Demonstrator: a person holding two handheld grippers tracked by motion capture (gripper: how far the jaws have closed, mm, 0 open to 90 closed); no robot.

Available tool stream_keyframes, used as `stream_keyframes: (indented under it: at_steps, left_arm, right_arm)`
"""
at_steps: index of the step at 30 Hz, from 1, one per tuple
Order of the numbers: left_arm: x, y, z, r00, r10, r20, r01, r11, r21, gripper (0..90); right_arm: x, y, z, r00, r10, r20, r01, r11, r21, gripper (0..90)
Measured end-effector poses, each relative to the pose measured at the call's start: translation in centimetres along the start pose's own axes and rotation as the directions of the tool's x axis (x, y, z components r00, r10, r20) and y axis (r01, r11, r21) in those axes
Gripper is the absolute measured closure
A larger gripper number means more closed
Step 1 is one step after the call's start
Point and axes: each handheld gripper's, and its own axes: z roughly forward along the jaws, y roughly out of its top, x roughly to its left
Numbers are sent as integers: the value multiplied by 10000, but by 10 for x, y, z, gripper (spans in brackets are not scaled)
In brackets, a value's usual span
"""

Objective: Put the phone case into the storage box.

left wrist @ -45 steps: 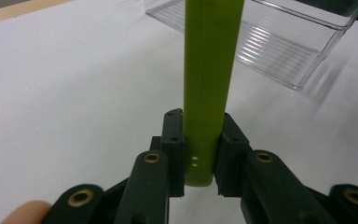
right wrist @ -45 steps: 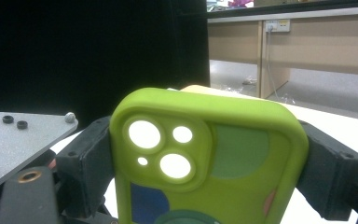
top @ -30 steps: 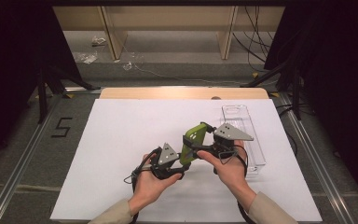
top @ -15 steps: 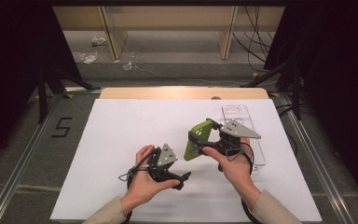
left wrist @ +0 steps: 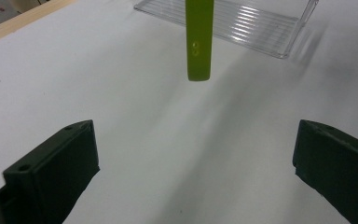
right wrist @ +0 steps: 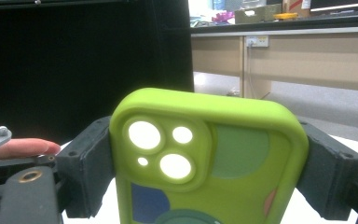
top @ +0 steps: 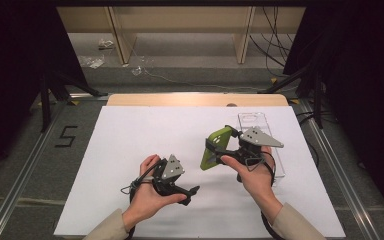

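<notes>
The right gripper (top: pixel 219 150) pinches a green phone case (top: pixel 216 147) between its fingers (right wrist: pixel 86 165), one pressed on each long edge, and holds it lifted clear of the desk (top: pixel 130 135). In the right gripper view the case (right wrist: pixel 205 158) shows its camera cut-outs near the top. A clear plastic tray (top: pixel 255 125) lies flat on the white sheet just behind and to the right of that hand. The left gripper (top: pixel 187 192) sits low over the sheet, near the front edge, apart from the case, with its fingers (left wrist: pixel 56 172) spread wide and nothing between them. In the left gripper view the case (left wrist: pixel 199 39) hangs edge-on ahead, in front of the tray (left wrist: pixel 242 21)
</notes>
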Motion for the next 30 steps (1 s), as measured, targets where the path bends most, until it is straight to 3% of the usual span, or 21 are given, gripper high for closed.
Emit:
stream_keyframes:
  at_steps: [30]
  left_arm:
    - [17, -19, -25, 9998, -175, 0, 175, 9993, -316, 0]
  right_arm:
    - [-9, 6, -7, 9996, -51, 293, 54, 9999, -110, 170]
